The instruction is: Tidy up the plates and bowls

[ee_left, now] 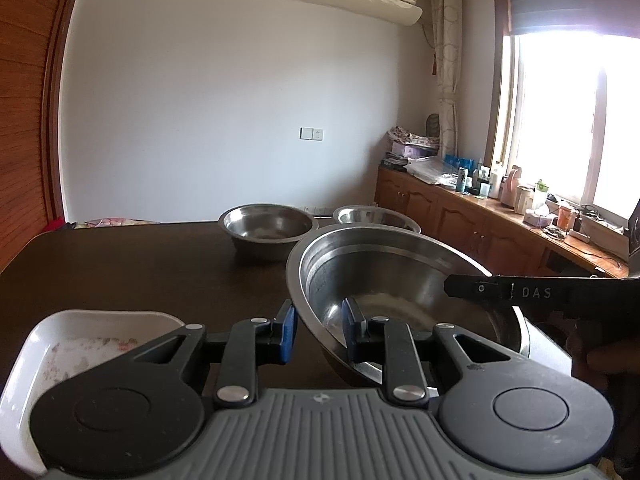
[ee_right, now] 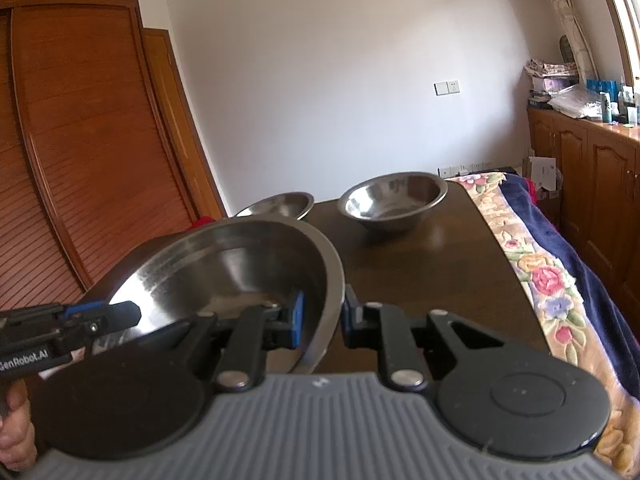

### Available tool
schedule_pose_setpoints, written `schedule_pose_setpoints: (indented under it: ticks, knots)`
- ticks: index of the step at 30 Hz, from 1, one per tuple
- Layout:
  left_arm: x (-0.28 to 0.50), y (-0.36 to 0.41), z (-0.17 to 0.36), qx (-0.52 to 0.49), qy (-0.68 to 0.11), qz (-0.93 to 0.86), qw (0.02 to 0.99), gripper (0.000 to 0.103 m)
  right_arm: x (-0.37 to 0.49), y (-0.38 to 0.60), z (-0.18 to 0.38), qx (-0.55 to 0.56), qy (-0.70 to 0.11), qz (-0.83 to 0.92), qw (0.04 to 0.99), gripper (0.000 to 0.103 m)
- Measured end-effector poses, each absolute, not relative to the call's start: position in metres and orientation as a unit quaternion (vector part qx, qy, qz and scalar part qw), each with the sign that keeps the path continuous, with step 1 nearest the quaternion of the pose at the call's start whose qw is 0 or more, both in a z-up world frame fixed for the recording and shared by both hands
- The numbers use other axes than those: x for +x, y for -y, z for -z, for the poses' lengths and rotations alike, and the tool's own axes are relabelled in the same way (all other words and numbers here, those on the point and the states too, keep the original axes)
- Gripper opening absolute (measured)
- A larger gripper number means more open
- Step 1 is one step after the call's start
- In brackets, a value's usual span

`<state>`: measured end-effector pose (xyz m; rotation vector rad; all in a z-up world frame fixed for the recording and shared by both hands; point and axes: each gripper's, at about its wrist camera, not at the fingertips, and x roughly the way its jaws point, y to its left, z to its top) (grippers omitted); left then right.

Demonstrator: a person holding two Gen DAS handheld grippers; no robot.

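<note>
Both grippers are holding the same big steel bowl (ee_left: 400, 280) by opposite rims, tilted over the dark table (ee_left: 140, 264).

The left wrist view alone is showing a white dish (ee_left: 100, 332) on the table, just beside the big bowl and partly cut off by the gripper body; pale marks are lying in it, too faint to identify. It is also showing a window and a cluttered counter. The right wrist view alone is showing a wooden wardrobe, a flowered blanket along the table's edge, and a hand (ee_right: 16, 432) at the frame's corner.

The left gripper (ee_left: 320, 330) is straddling the big bowl's rim, one blue pad outside and one inside; whether the pads are pressing on it cannot be told (a visible gap is standing at the outer pad). The right gripper (ee_right: 322, 316) is clenching the opposite rim, pads on either side of the wall.

Each gripper is appearing in the other's view only as a dark finger reaching over the bowl. The big bowl's near rim is being hidden behind the gripper bodies in both views.

Two smaller steel bowls, the round bowl (ee_left: 268, 226) and the far bowl (ee_left: 376, 216), are sitting on the table beyond the big bowl. All three are appearing empty, though the far bowl's interior is partly hidden.
</note>
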<state>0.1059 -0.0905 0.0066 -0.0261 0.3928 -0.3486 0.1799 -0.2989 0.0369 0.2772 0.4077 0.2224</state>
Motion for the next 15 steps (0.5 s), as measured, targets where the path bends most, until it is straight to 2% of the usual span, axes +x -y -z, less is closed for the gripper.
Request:
schedule_pose_setpoints:
  ticks: [15]
  knots:
    - [0.107, 0.083, 0.006, -0.013, -0.207, 0.155, 0.966, 0.053, 0.178, 0.281, -0.024, 0.13, -0.208, -0.118, 0.962, 0.021]
